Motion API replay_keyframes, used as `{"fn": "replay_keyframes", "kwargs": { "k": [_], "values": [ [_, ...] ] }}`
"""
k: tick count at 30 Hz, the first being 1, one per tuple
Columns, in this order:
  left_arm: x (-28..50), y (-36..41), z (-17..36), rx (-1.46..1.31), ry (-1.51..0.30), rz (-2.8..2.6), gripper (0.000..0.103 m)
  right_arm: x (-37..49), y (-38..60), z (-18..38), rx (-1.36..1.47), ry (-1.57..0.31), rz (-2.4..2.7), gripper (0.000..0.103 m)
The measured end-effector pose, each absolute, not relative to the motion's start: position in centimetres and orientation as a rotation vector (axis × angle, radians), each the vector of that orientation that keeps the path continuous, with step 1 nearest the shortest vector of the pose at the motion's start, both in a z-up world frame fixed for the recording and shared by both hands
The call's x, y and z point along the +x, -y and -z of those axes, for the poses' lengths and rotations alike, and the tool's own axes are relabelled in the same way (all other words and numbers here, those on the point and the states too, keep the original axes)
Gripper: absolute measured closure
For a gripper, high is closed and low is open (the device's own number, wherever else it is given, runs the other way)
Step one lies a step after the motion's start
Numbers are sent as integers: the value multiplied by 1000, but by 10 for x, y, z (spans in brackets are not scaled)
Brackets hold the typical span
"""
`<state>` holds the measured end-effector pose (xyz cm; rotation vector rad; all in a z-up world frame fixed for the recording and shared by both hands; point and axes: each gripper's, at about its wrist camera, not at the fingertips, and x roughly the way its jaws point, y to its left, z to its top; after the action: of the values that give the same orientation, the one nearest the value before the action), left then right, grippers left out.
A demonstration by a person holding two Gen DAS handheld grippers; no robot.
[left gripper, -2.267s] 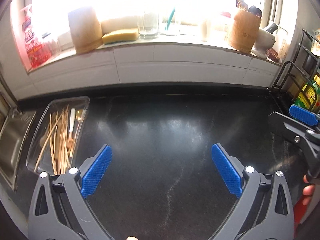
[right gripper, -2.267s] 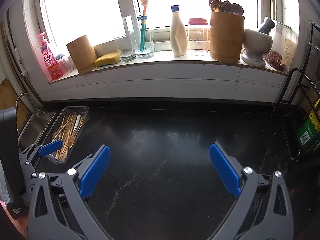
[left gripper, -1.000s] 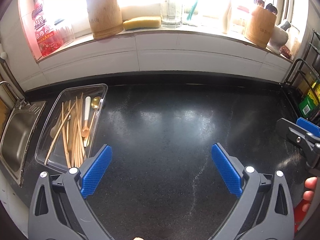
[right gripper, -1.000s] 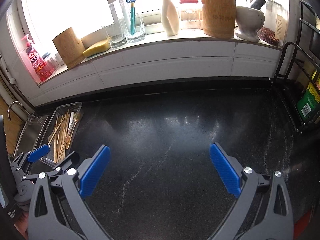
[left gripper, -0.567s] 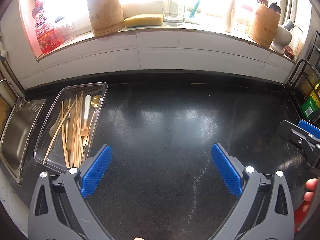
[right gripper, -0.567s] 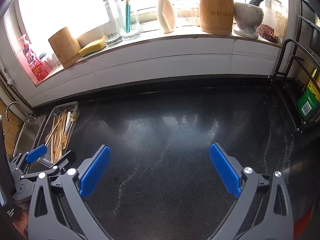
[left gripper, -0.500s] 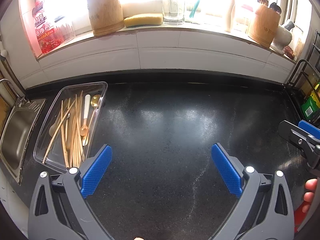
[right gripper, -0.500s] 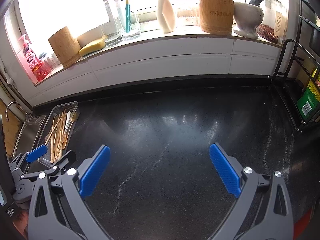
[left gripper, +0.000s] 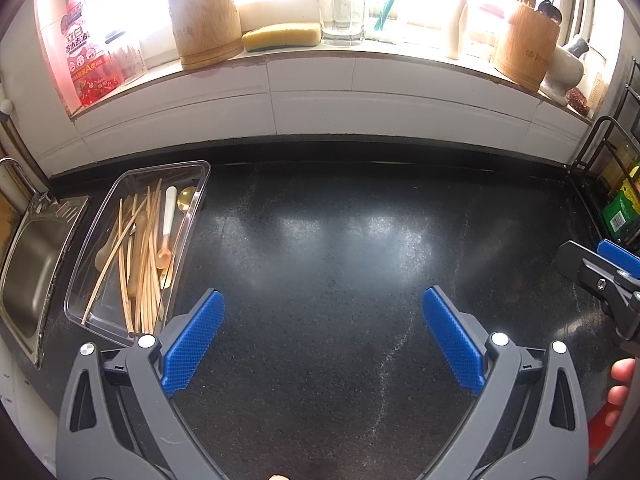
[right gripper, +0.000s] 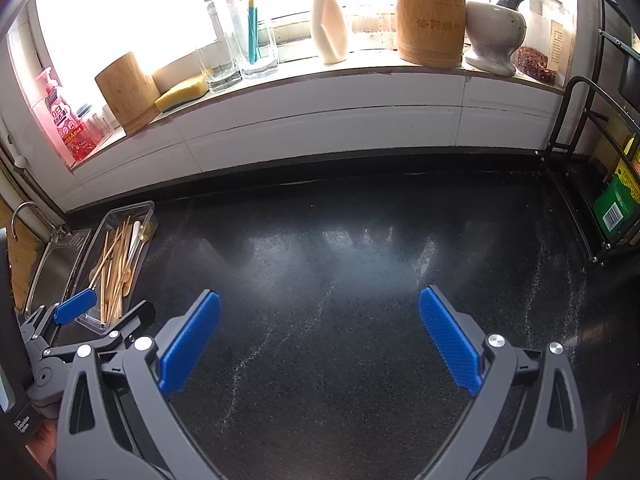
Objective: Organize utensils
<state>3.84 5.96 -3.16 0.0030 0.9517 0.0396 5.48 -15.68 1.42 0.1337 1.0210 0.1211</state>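
On the black counter [left gripper: 340,240], left gripper [left gripper: 324,336] and right gripper [right gripper: 320,336] are hovering spread wide, empty; clear tray [left gripper: 200,184] is holding tangled chopsticks [left gripper: 140,256], spoons partly buried.

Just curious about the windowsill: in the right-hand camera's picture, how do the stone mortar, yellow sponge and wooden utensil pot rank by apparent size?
1. Wooden utensil pot.
2. Stone mortar.
3. Yellow sponge, though it sits farther off, so unsure.

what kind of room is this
Most likely a home kitchen. A steel sink sits at the left end of a dark stone counter, a clear tray of chopsticks and spoons lies beside it, and the windowsill holds a mortar and pestle and a sponge.
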Motion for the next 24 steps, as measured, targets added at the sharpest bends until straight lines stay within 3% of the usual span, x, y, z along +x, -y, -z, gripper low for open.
{"fn": "replay_keyframes", "kwargs": {
  "k": [24],
  "values": [
    [40, -52, 34, 13, -959, -38, 6, 59, 164, -14, 136, -1024, -122, 7]
  ]
}}
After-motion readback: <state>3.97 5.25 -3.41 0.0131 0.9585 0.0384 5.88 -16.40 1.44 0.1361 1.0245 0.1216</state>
